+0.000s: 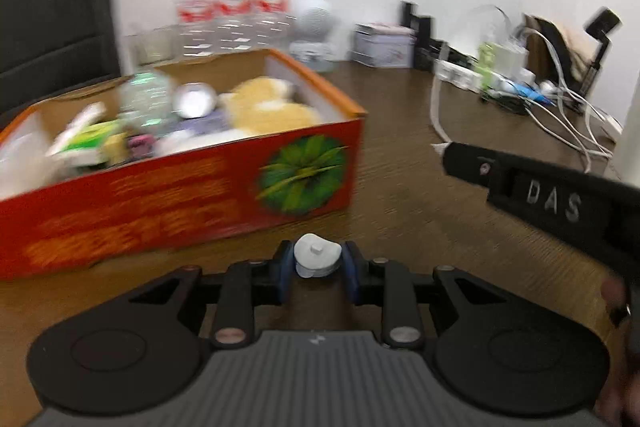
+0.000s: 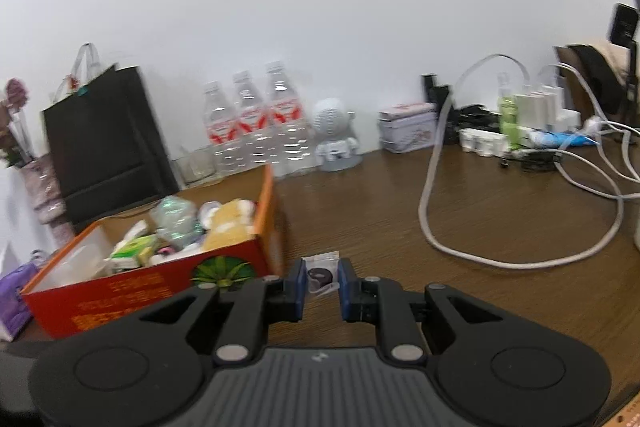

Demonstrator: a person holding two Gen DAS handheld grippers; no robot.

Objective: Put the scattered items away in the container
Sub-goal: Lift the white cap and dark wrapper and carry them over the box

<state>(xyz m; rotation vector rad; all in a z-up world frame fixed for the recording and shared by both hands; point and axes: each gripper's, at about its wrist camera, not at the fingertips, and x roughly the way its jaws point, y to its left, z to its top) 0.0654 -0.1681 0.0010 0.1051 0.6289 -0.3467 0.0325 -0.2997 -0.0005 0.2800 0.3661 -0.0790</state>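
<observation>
Two grippers: left gripper (image 1: pixel 317 269) clamps a small grey-white cap-like piece (image 1: pixel 317 259); right gripper (image 2: pixel 321 281) pinches a clear packet (image 2: pixel 321 275) with a dark ring inside.
Container: red-orange carton (image 1: pixel 192 195), already crowded, beside both.
Writing: "DAS" on the right gripper's side, left view only; carton print blurred.
Right view only: black bag (image 2: pixel 106 143).

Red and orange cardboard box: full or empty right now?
Fairly full. The red and orange cardboard box is open-topped and holds a yellow plush toy, a crumpled clear plastic bottle and green packets.
</observation>
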